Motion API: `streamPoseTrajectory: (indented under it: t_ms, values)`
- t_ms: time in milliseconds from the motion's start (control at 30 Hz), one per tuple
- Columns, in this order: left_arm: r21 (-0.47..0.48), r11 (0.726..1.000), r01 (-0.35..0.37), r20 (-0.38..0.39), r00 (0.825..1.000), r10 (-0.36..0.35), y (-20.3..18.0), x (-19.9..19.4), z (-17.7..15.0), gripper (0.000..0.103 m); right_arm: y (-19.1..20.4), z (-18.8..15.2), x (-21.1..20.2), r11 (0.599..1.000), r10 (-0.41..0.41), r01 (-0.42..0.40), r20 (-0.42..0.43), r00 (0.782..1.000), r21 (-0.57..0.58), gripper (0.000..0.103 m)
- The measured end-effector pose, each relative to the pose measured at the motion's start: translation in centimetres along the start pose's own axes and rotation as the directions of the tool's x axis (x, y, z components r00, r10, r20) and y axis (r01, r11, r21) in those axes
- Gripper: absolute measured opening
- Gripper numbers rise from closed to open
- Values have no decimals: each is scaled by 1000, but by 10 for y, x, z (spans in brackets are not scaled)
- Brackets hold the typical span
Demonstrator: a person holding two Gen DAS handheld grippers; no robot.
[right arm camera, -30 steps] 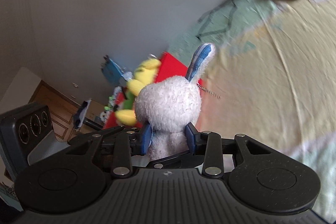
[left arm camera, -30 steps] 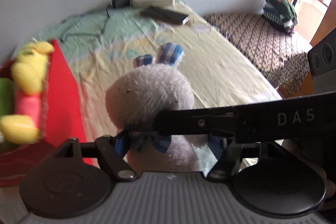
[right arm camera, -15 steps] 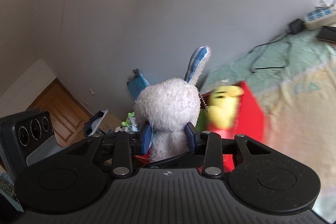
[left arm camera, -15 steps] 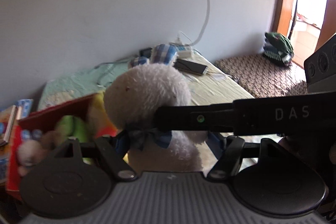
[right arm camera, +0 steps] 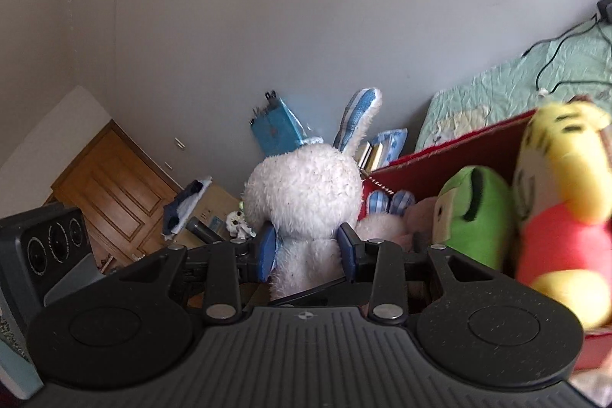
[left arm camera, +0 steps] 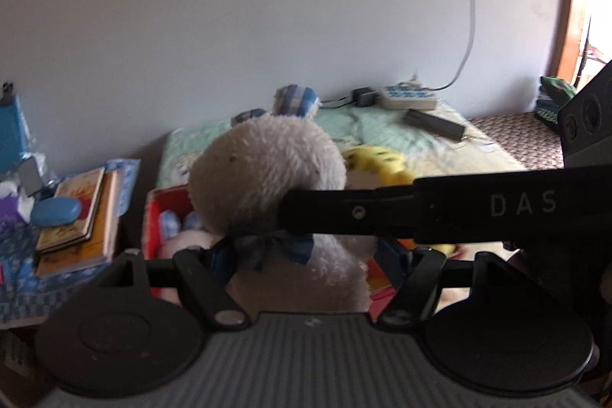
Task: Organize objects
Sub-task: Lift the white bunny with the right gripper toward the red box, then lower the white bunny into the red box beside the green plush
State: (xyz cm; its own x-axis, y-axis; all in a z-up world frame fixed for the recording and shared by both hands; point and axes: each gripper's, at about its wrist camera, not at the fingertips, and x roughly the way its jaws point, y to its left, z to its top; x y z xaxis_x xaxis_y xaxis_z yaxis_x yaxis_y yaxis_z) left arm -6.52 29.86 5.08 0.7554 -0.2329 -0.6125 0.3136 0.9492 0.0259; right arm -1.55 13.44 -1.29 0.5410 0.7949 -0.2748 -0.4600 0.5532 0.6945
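Observation:
A white plush rabbit point(left arm camera: 267, 178) with blue checked ears and a blue bow is held by both grippers. My left gripper point(left arm camera: 302, 259) is shut on its body below the bow. My right gripper point(right arm camera: 308, 247) is shut on the rabbit point(right arm camera: 302, 194) at the neck; its arm crosses the left wrist view point(left arm camera: 420, 213). The rabbit hangs above a red box point(right arm camera: 459, 148) on the bed. The box point(left arm camera: 164, 209) holds a yellow plush point(right arm camera: 554, 186), a green plush point(right arm camera: 474, 213) and a pink one point(right arm camera: 417, 217).
A pile of books point(left arm camera: 76, 217) with a blue case on top lies left of the box. A power strip point(left arm camera: 409, 98), an adapter and a dark flat device point(left arm camera: 436, 123) lie at the head of the green and yellow bed point(left arm camera: 478, 148). A wooden door point(right arm camera: 107, 194) stands far left.
Both grippers have swung left with the rabbit, from over the open bed to over the red box. The box and its plush toys now sit right behind and beside the rabbit.

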Motion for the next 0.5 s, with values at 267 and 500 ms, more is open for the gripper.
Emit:
streamPoseTrajectory:
  t_ms: [267, 500]
  values:
    - [-73, 996, 46, -87, 995, -53, 43, 45, -13, 73, -14, -6, 24, 993, -114, 115, -21, 993, 21, 37]
    - [-61, 993, 97, -138, 985, -105, 46, 72, -19, 73, -26, -8, 33, 971, -235, 237, -43, 971, 39, 35]
